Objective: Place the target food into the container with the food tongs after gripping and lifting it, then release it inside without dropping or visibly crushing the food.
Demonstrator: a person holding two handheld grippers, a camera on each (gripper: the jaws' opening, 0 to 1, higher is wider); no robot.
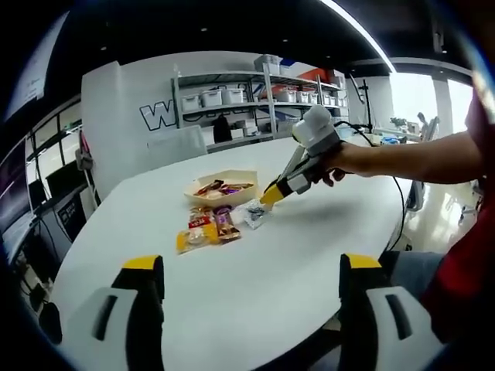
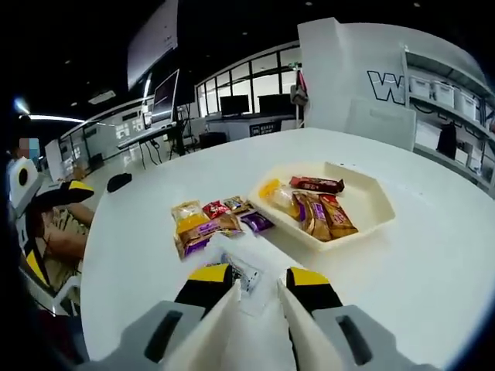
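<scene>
Right gripper over a clear packet beside the tray.
Its jaws stand narrowly apart around the packet; left gripper gapes wide; wrapper print unreadable.

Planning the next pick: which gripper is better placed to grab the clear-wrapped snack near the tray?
Right. The right gripper has its jaws open around the clear-wrapped snack, near the tray. The left gripper sits far back, open.

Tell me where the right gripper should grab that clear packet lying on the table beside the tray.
Take the clear packet by its near edge, coming from the side away from the tray. It lies flat and thin between the right gripper tips, so pinch the wrapper edge low rather than pressing on the contents.
</scene>
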